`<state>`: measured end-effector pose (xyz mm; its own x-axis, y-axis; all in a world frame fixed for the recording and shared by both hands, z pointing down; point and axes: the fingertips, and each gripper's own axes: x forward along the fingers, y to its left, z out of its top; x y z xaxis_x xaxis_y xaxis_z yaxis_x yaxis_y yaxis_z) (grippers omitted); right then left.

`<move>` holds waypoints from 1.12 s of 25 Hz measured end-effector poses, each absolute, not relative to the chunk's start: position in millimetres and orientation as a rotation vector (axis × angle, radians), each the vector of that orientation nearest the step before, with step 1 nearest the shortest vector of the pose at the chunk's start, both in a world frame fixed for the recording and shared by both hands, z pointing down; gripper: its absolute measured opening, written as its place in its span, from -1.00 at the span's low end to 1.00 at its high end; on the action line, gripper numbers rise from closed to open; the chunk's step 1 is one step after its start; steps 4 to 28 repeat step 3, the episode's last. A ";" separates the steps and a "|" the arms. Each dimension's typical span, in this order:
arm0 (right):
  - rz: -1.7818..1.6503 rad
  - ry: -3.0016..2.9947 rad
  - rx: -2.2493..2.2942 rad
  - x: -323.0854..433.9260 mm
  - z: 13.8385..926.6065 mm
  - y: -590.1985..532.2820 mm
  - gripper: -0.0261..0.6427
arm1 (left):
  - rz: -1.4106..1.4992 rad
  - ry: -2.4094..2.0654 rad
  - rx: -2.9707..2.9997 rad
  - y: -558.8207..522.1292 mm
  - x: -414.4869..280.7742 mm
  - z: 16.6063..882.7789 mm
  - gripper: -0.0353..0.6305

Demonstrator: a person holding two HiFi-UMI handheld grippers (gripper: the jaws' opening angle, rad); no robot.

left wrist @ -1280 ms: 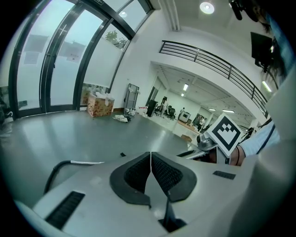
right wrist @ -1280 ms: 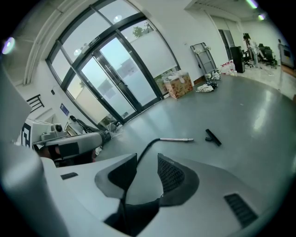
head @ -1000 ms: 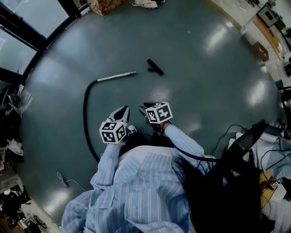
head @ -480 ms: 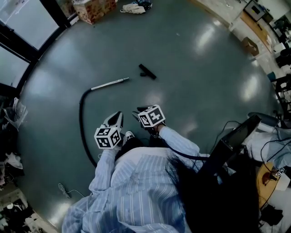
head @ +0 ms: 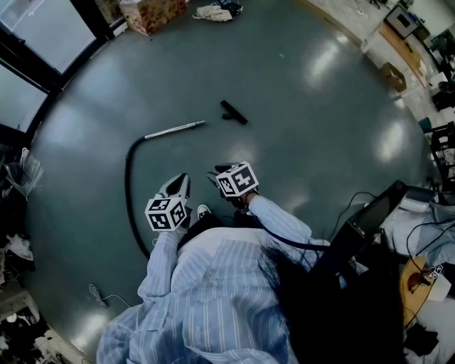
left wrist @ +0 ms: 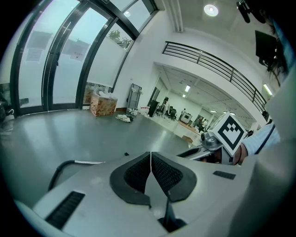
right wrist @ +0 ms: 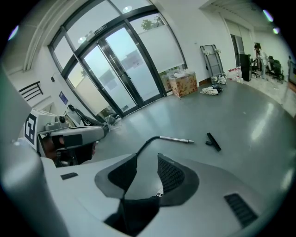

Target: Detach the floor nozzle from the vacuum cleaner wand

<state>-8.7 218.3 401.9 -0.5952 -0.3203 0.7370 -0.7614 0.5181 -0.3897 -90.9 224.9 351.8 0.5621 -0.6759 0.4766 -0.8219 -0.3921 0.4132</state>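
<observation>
From where I stand, the person in the striped shirt has both grippers drawn in close to the body, over the grey floor. The left gripper has its jaws pressed together with nothing between them; its own view shows the two ribbed pads meeting along one seam. The right gripper has its jaws standing well apart and empty, with only bare floor showing through the gap. Beyond them the black hose curves away and joins the wand, which lies flat. The nozzle lies past the wand's free end, near it but clearly apart, not touching. So I'd judge the detaching is already done and what remains is only to finish cleanly. To do that well, I'd keep both grippers up and away from the parts, so nothing gets nudged back together or kicked about, and I'd mind the hose by the feet when stepping. If the nozzle has to be shifted at all, the open right gripper is the readier one; it should come down across the narrow neck, not the broad bar. Farther off sit a cardboard box and a heap of cloth near the glass wall.
</observation>
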 end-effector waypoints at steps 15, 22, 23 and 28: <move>0.951 -2.155 0.877 -12.8 402.9 217.5 -0.50 | 0.300 -1.200 2.168 225.0 -98.6 354.0 -0.86; 0.951 -2.155 0.877 -12.8 402.9 217.5 -0.50 | 0.300 -1.200 2.168 225.0 -98.6 354.0 -0.86; 0.951 -2.155 0.877 -12.8 402.9 217.5 -0.50 | 0.300 -1.200 2.168 225.0 -98.6 354.0 -0.86; 0.951 -2.155 0.877 -12.8 402.9 217.5 -0.50 | 0.300 -1.200 2.168 225.0 -98.6 354.0 -0.86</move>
